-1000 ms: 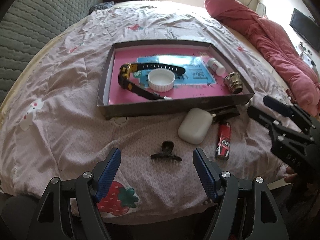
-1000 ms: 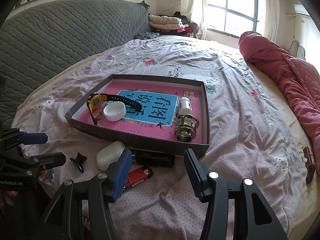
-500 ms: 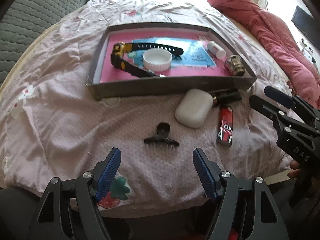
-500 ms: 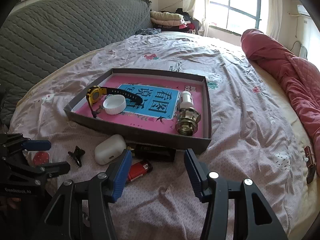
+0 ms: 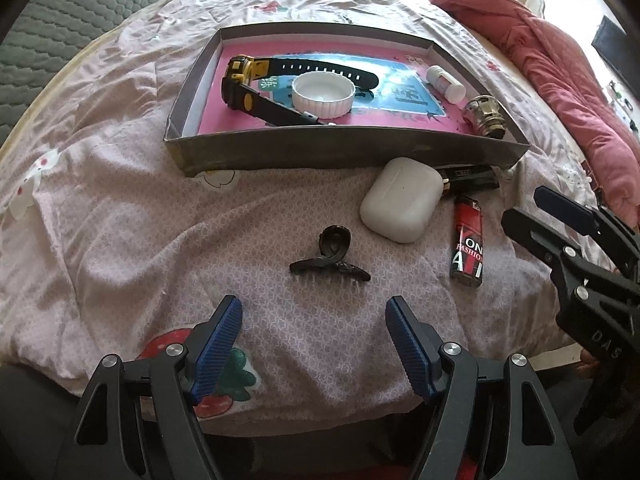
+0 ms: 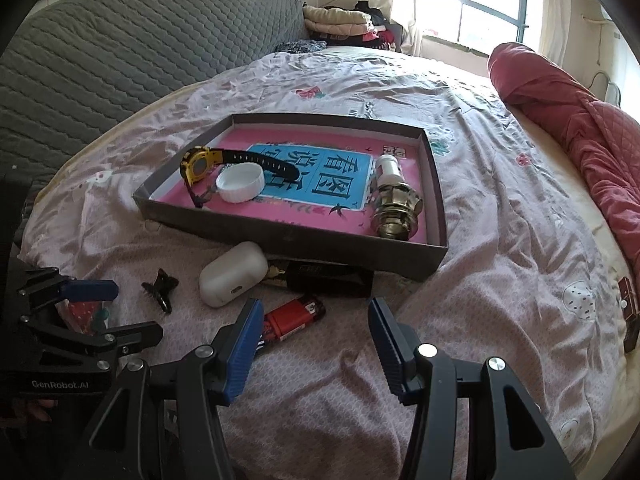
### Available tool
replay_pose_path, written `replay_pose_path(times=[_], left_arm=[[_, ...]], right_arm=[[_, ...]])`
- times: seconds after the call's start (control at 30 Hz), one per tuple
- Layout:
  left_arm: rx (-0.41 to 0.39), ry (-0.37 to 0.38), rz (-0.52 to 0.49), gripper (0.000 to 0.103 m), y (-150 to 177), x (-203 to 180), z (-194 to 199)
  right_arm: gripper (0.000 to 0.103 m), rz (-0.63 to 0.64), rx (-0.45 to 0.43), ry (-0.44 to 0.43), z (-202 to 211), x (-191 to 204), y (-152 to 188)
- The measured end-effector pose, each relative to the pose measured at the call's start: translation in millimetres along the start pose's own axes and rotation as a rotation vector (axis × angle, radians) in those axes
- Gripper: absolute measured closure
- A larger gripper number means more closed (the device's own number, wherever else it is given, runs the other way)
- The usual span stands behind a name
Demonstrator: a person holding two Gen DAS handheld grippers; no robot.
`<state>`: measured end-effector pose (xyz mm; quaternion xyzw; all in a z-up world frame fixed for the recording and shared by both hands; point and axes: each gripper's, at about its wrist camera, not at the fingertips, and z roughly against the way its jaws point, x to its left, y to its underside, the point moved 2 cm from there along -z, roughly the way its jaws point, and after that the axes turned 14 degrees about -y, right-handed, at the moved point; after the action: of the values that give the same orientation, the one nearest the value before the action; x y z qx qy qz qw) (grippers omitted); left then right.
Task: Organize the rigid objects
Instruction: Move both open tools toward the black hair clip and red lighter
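Left gripper (image 5: 314,346) is hanging with jaws spread wide and holding nothing, above the bedsheet (image 5: 120,240) near the bed's front edge; the black hair claw clip (image 5: 330,258) is lying just ahead of its blue pads (image 5: 218,346), apart from them. Right gripper (image 6: 314,354) is likewise gaping and gripping nothing, hovering over the sheet close to the red lighter (image 6: 294,316), whose near end is passing behind the left pad.

White earbud case (image 5: 402,200) is lying on the sheet just outside the box's front wall. Black flat object (image 5: 470,178) is lying beside it, against that wall toward the front right corner; what it is cannot be told. Lighter is lying just in front of that object.

Shallow grey cardboard box (image 5: 344,152) with pink floor is sitting mid-bed. Inside: yellow-and-black wristwatch (image 5: 248,80) at the left, white jar lid (image 5: 323,89) touching its strap, small white bottle (image 5: 445,84) at the right, brass fitting (image 5: 486,116) at the front right corner.

Rolled red quilt (image 6: 576,120) is lying along the bed's right edge.
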<state>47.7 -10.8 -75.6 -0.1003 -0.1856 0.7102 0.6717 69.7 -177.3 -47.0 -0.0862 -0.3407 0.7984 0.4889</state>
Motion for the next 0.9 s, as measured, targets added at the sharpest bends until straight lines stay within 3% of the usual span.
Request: replay_pose_path(times=[0.47,0.9], left_arm=[[-0.010,0.012,0.010,0.028,-15,0,-13],[-0.030,0.009,-0.010,0.028,-20,2,-21]], right_arm=[[0.049,-0.006,0.023,-0.020,-8,3,3],[0.049,-0.087,0.090,-0.054,-30,7,7]])
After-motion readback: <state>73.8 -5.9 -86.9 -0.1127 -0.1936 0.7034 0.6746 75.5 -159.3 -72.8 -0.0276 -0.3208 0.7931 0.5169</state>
